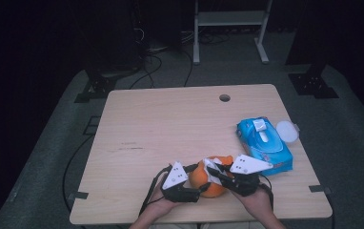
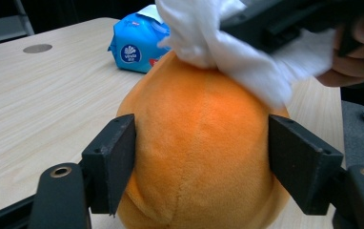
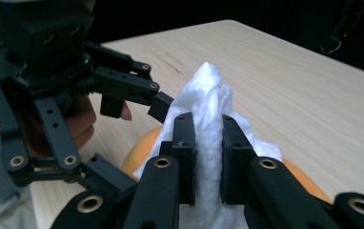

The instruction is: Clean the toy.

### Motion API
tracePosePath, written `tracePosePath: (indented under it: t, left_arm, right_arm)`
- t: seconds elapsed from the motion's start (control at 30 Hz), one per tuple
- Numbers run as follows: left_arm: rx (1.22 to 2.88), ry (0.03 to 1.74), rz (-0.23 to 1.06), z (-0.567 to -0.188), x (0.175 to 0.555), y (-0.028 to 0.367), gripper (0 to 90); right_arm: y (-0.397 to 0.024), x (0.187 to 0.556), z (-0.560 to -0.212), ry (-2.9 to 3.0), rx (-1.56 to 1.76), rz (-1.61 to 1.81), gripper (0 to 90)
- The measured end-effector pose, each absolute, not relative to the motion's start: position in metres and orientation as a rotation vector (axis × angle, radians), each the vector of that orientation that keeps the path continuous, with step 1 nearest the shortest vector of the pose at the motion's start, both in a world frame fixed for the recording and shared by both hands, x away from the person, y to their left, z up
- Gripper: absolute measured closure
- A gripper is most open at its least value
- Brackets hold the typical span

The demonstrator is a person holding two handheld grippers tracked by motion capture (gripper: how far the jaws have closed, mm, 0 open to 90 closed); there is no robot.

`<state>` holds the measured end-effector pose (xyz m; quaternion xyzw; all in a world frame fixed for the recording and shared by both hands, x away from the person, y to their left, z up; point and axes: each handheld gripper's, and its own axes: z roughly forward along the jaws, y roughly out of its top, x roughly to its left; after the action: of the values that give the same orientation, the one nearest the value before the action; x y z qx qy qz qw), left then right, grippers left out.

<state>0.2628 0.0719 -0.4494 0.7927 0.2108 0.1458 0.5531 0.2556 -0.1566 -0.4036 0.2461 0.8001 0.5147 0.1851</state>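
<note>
Near table edge, left tool (image 2: 201, 162) clamping orange plush (image 2: 201, 143), right tool (image 3: 207, 157) pinching white tissue (image 3: 208, 109), blue Vinda pack (image 2: 139, 45) behind.

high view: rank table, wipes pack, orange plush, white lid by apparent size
1. Table, largest by far.
2. Wipes pack and plush: they look alike in size, and the claws and a white wipe cover part of the plush, so no ranking between them.
3. Lid, smallest.

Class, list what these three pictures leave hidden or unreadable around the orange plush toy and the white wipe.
- High view: orange plush toy mostly covered by both grippers.
- Left gripper view: toy's base cut by the bottom edge; blue wipes pack partly behind the white wipe, its print too small.
- Right gripper view: wipe's lower end hidden by the right gripper.
</note>
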Motion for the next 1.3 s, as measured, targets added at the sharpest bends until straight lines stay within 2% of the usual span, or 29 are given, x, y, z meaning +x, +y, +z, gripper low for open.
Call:
tracePosePath:
  t: [0.1, 0.2, 0.23, 0.37, 0.43, 0.53, 0.67, 0.7, 0.83, 0.97, 1.17, 1.3]
  left_arm:
    - [1.883, 0.482, 0.334, -0.447, 0.261, 0.073, 32.8]
    - [1.899, 0.387, 0.281, -0.445, 0.255, 0.071, 32.4]
    - [1.904, 0.368, 0.303, -0.444, 0.253, 0.069, 32.5]
    - [1.887, 0.424, 0.353, -0.448, 0.256, 0.063, 19.1]
    - [1.896, 0.476, 0.328, -0.455, 0.261, 0.062, 10.8]
    - [1.889, 0.500, 0.302, -0.461, 0.262, 0.059, 9.6]
    - [1.938, 0.449, 0.361, -0.468, 0.257, 0.051, 9.7]
    - [1.954, 0.427, 0.393, -0.468, 0.256, 0.051, 11.4]
    - [1.955, 0.440, 0.412, -0.457, 0.255, 0.055, 30.6]
    - [1.922, 0.438, 0.370, -0.441, 0.254, 0.063, 38.4]
    - [1.928, 0.449, 0.333, -0.431, 0.253, 0.074, 40.1]
    - [1.876, 0.450, 0.316, -0.424, 0.252, 0.078, 40.8]
  right_arm:
    - [-0.162, 0.261, -0.404, 2.252, 0.709, 1.452, 78.8]
    - [-0.177, 0.272, -0.410, 2.231, 0.803, 1.467, 78.8]
    - [-0.181, 0.275, -0.411, 2.221, 0.833, 1.481, 78.8]
    - [-0.185, 0.275, -0.411, 2.210, 0.831, 1.455, 78.8]
    - [-0.185, 0.275, -0.411, 2.210, 0.828, 1.447, 78.8]
    - [-0.187, 0.277, -0.413, 2.203, 0.838, 1.451, 78.8]
    - [-0.186, 0.277, -0.413, 2.206, 0.853, 1.456, 78.8]
    - [-0.185, 0.277, -0.413, 2.209, 0.855, 1.458, 78.7]
    - [-0.186, 0.276, -0.412, 2.198, 0.876, 1.476, 78.9]
    - [-0.186, 0.269, -0.402, 2.171, 0.862, 1.531, 79.0]
    - [-0.162, 0.253, -0.391, 2.215, 0.730, 1.557, 79.0]
    - [-0.171, 0.259, -0.396, 2.202, 0.770, 1.555, 78.9]
